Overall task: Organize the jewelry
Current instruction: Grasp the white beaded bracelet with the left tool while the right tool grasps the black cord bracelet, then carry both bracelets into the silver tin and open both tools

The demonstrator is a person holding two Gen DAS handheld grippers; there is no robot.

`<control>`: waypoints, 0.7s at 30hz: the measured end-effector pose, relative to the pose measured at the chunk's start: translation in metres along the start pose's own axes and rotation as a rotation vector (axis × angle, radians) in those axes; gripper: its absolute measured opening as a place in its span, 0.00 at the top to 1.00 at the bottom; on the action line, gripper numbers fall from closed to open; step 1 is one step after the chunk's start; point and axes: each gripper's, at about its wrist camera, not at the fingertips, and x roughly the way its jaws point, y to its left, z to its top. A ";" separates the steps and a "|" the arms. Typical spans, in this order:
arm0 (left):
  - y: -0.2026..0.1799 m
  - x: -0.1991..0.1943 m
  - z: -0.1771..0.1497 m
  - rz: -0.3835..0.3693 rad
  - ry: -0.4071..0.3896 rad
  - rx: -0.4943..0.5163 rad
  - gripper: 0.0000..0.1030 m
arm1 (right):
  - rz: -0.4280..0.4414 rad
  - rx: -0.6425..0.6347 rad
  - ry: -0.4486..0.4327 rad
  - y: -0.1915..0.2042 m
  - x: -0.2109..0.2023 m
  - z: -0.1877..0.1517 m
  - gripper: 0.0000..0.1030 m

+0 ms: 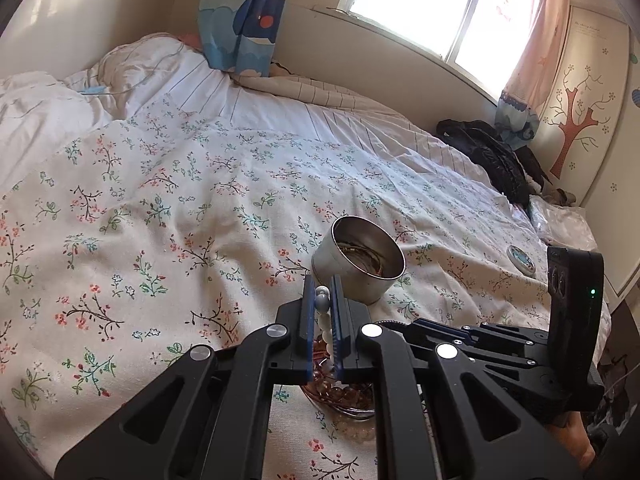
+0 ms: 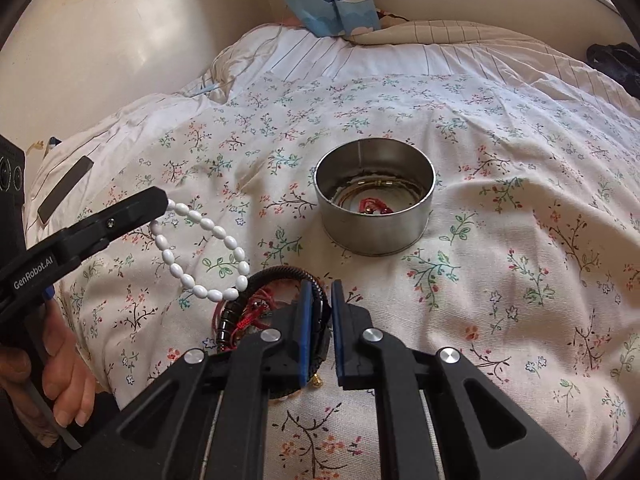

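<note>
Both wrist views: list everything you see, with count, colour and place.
tin: one, silver, open, on the bedspread, jewelry inside
white bracelet: one, white oval beads, hanging from the left gripper
black bracelet: one, black, on the bedspread at the right gripper's tips
red cord: one, red, beside the black bracelet
amber beads: one pile, amber, under the left gripper
lid: one, round, blue-patterned, right of the tin
bedspread: one, white floral, covering the bed
curtains: two, blue and pink, by the window
black clothing: one heap, bed's far right
left gripper: shut on the white bracelet
right gripper: slightly open around the black bracelet
</note>
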 end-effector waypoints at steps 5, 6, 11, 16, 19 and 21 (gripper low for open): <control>-0.001 -0.002 0.000 -0.012 -0.004 -0.002 0.93 | -0.048 0.013 -0.004 -0.007 -0.002 0.001 0.90; -0.001 -0.002 0.000 -0.016 -0.004 -0.003 0.93 | -0.049 0.020 -0.007 -0.009 -0.003 0.001 0.90; -0.003 -0.003 0.000 -0.028 -0.004 0.003 0.93 | -0.032 0.063 -0.027 -0.018 -0.009 0.002 0.90; -0.008 -0.003 0.000 -0.039 -0.007 0.015 0.93 | -0.023 0.101 -0.053 -0.026 -0.017 0.002 0.90; -0.010 -0.003 0.001 -0.048 -0.008 0.019 0.93 | -0.023 0.118 -0.067 -0.031 -0.022 0.002 0.90; -0.011 -0.002 0.002 -0.056 -0.009 0.022 0.93 | -0.020 0.128 -0.079 -0.032 -0.025 0.002 0.90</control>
